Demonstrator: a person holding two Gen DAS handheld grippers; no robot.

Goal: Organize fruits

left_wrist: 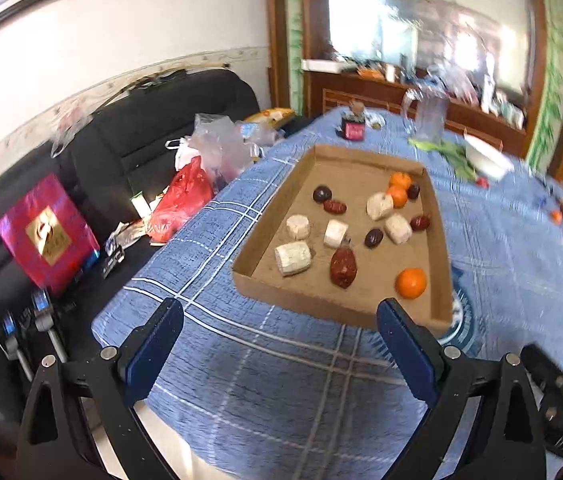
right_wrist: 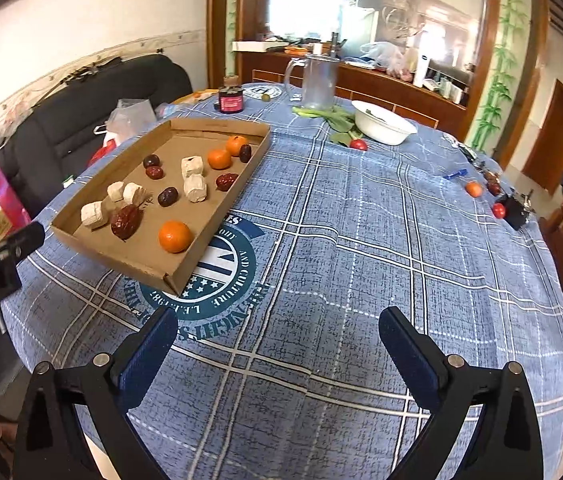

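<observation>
My left gripper [left_wrist: 279,334] stands wide apart with nothing between its blue pads, hanging over the checked cloth of the tabletop [left_wrist: 265,384] just short of the cardboard tray [left_wrist: 321,300]. My right gripper [right_wrist: 277,340] is likewise spread and empty, over bare cloth to the right of the tray's near corner. The fruit lies loose in the tray: a tangerine [left_wrist: 411,282] near the front wall, a large red date [left_wrist: 343,267] just beside it, pale cut chunks [left_wrist: 292,258] toward the middle, with darker dates and two more tangerines [left_wrist: 398,189] at the far end. A few small fruits [right_wrist: 474,189] sit well apart near the tabletop's right edge.

Risks, as I judge them: the tray's near wall stands between my pads and the front tangerine, so a low approach could shove the light tray across the cloth. Round fruit may roll from a poorly centred pinch. The crowded far pieces invite knocking a neighbour.
</observation>
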